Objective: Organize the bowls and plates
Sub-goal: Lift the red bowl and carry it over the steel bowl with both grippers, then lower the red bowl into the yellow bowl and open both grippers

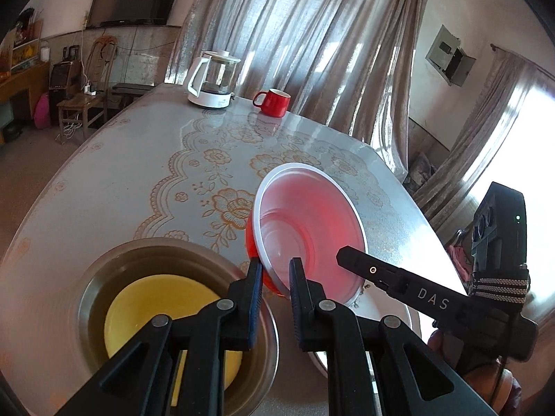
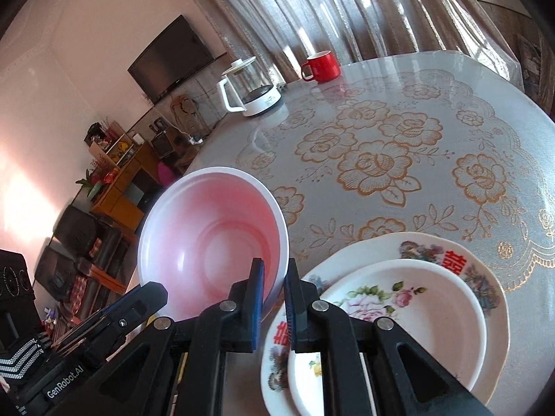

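Note:
A red plastic bowl with a white-pink inside (image 1: 308, 228) is held tilted above the table. My left gripper (image 1: 275, 277) is shut on its near rim. My right gripper (image 2: 274, 277) is shut on the same bowl (image 2: 215, 242) at its right rim; its finger also shows in the left wrist view (image 1: 367, 268). Below left of the left gripper, a steel bowl (image 1: 104, 274) holds a yellow bowl (image 1: 145, 305). In the right wrist view, a small floral plate (image 2: 416, 305) lies on a larger floral plate (image 2: 451, 253).
A glass kettle on a white base (image 1: 213, 81) and a red mug (image 1: 274, 102) stand at the table's far edge. The table has a grey cloth with gold flowers (image 2: 381, 159). Curtains hang behind; a TV, chair and cabinets stand at the left.

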Tool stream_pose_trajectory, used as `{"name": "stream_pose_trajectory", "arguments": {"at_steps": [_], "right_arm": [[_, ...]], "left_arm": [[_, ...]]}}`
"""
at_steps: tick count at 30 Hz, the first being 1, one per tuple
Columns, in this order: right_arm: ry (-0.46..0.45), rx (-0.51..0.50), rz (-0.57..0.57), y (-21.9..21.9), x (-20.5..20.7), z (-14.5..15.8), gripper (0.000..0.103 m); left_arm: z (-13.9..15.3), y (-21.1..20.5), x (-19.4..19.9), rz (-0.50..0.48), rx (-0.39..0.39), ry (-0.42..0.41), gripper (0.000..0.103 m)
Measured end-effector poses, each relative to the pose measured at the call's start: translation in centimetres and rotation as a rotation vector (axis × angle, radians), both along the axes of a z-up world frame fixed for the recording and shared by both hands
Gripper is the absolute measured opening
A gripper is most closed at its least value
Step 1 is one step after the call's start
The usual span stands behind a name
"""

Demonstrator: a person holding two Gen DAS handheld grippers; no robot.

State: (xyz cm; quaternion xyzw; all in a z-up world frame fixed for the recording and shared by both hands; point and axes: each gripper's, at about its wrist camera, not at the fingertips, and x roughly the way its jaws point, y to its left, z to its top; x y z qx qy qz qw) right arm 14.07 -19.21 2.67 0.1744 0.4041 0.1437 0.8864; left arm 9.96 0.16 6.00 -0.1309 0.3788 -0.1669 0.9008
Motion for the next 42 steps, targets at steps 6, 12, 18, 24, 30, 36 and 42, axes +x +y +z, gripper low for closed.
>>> {"name": "stream_pose_trajectory", "arguments": {"at_steps": [6,12,18,24,30,36,42], "right_arm": [[0.01,0.007,0.076,2.8,-0.4,0.0,0.01],[0.014,0.016,0.134,5.1,-0.8,0.1,0.01],[0.03,0.01,0.181,6.5,-1.2,-0.3,0.011],[0.04,0.016,0.224,7.4,-1.9,-0.6,0.011],[0.065,-0.001,0.246,8.1,-2.4,-1.4,0.012],[0.092,-0.01,0.261,8.8,-2.5,-2.3,0.013],[0.121,-0.024,0.263,9.1,-2.6,-3.0,0.013]], "left_arm": [[-0.3,2.9,-1.6,0.041,-0.02,0.009,0.014],[-0.2,4.9,-2.8,0.074,-0.038,0.008,0.014],[-1.3,6.4,-4.3,0.097,-0.055,0.04,0.014],[-2.7,7.7,-5.0,0.124,-0.087,0.094,0.014],[-3.2,8.1,-5.8,0.135,-0.088,0.1,0.014],[-3.8,8.7,-5.7,0.152,-0.087,0.122,0.014],[-4.6,8.8,-5.8,0.152,-0.085,0.147,0.014]]}}
